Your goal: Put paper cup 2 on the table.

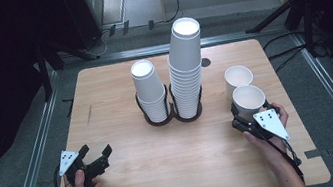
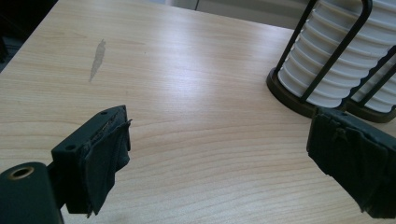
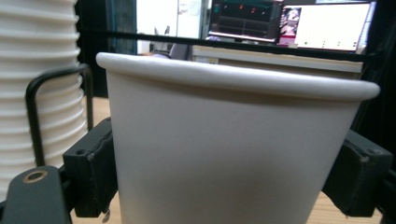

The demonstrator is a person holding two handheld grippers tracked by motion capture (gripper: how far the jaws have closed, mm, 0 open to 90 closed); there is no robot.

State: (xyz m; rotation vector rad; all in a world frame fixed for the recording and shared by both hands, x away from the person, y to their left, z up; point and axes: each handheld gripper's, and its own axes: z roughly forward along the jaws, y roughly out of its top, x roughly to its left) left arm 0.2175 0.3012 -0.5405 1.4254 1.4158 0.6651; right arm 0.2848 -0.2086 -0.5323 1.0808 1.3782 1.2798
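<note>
Squeezing the paper cup [image 1: 249, 99] harder, the right gripper [image 1: 249, 117] holding it could crush it, while the left gripper [image 1: 97, 157] waits wide open

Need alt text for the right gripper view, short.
A white paper cup sits upright between the two black jaws of the right hand-held gripper, pads against its sides. A stack of white paper cups in a black wire holder stands at left; monitors glow behind.

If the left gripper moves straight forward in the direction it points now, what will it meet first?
Probably the black wire holder around the shorter cup stack. The left gripper is open with bare table ahead. The holder stands ahead and right; depth is unclear, so it may pass beside it.
</note>
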